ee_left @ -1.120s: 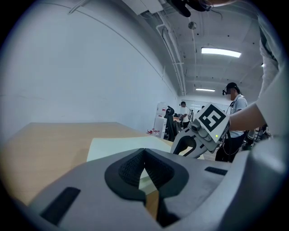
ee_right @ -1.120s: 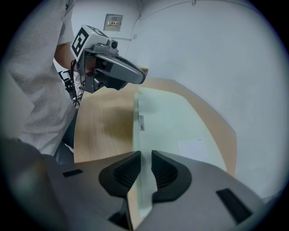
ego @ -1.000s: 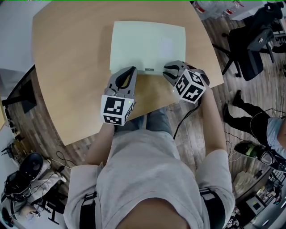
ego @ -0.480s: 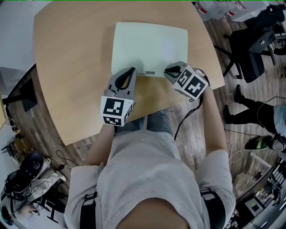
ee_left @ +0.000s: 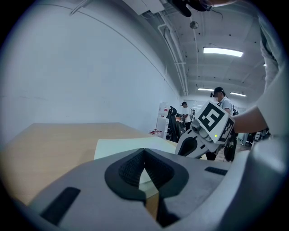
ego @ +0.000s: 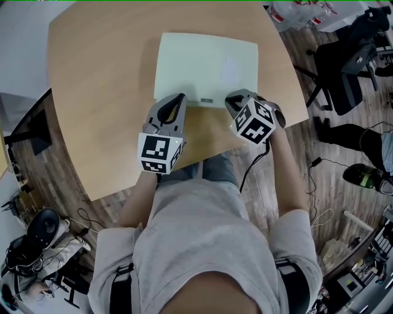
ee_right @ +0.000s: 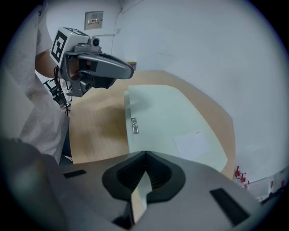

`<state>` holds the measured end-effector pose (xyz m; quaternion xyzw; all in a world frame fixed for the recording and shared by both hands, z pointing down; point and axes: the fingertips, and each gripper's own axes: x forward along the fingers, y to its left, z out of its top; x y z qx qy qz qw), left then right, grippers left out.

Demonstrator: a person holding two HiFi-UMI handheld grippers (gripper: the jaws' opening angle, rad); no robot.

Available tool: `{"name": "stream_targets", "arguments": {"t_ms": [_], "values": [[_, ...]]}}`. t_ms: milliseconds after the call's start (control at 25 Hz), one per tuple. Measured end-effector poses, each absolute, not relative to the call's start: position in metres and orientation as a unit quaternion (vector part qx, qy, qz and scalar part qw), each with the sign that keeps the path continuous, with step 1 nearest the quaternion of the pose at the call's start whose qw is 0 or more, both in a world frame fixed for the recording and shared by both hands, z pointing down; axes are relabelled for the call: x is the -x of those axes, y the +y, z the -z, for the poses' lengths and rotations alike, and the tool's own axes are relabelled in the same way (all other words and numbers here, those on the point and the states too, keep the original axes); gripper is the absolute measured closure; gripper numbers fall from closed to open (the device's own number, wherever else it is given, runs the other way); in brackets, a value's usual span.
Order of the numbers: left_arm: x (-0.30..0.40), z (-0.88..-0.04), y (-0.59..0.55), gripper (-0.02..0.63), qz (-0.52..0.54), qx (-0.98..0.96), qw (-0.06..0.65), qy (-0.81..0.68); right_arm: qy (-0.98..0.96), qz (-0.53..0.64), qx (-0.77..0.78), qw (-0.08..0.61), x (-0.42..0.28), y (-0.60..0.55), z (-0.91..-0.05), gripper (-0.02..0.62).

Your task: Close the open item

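A light wooden round-cornered table (ego: 98,80) stands on dark plank flooring (ego: 55,178). Near it sits a black office chair (ego: 341,67), and beyond that perhaps a clear plastic bag (ego: 295,11).

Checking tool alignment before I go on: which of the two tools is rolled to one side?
The right tool: its marker cube is tipped sideways and shows two faces, whereas the left tool presents one face squarely to the head view.

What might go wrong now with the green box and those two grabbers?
1. The left gripper and right gripper sit shut at the green box's near edge. A nudge might slide it across the smooth table.
2. They flank the small latch, so it may go unpressed.
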<state>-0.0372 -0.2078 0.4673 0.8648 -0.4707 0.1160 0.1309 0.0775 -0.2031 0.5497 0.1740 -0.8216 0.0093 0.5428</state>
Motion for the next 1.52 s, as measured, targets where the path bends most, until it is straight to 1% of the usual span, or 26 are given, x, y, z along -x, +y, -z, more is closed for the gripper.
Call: {"name": "stream_targets", "arguments": {"t_ms": [320,680,1080,1360,1520], "values": [[0.049,-0.466,-0.210,0.591,-0.113,-0.863,0.131,-0.476,-0.824,0.004,-0.190,0.534,-0.073,-0.207,-0.541,0.586],[0.050,-0.467,-0.212,0.591,-0.115,-0.866,0.132,-0.468,-0.813,-0.022,-0.187,0.550,-0.081,-0.206,-0.546,0.586],[0.016,-0.487,-0.214,0.591,-0.128,-0.878,0.155,-0.433,-0.821,-0.048,-0.190,0.537,-0.079,-0.203,-0.552,0.586],[-0.008,-0.513,-0.211,0.591,-0.168,-0.877,0.181,-0.413,-0.814,-0.048,-0.179,0.550,-0.079,-0.202,-0.554,0.586],[-0.021,-0.530,-0.212,0.591,-0.198,-0.872,0.191,-0.405,-0.818,-0.049,-0.180,0.544,-0.080,-0.204,-0.556,0.586]]}}
